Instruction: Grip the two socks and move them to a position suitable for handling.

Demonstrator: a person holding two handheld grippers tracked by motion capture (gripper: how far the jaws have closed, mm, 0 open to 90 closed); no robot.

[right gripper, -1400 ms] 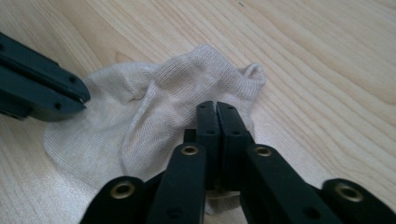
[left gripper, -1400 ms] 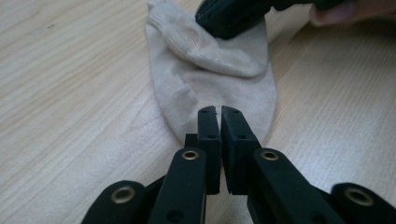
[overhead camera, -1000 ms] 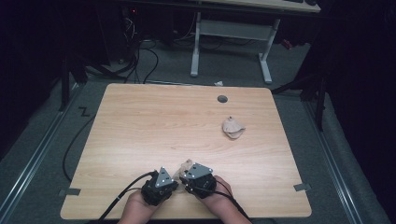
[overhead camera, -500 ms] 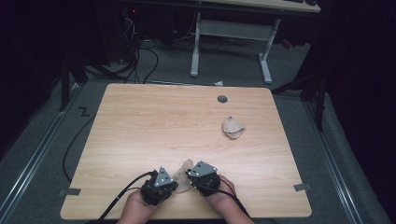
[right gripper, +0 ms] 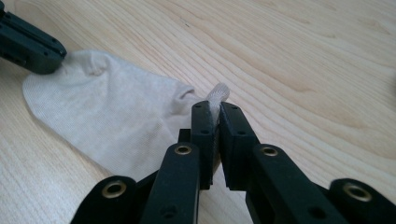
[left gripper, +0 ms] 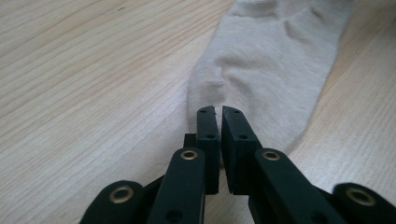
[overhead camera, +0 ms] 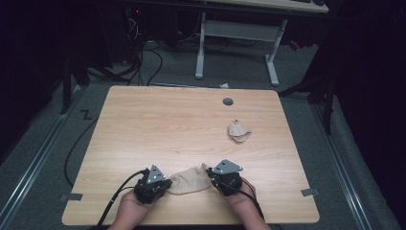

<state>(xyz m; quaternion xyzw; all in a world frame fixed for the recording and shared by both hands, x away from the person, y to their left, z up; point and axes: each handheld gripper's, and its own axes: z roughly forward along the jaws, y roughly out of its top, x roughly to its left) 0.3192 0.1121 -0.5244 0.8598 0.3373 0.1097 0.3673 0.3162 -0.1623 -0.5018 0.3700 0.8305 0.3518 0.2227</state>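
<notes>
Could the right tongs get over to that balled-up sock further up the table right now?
Probably not yet. The table between the right tongs and the balled sock is bare, but they are shut on the flat sock, whose other end the left tongs pinch. They would have to let go first.

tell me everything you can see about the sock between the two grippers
The beige sock is thin knit fabric, lying flat and slightly wrinkled on the wooden table near its front edge. The left gripper pinches one end; the right gripper pinches a raised fold of the other.
</notes>
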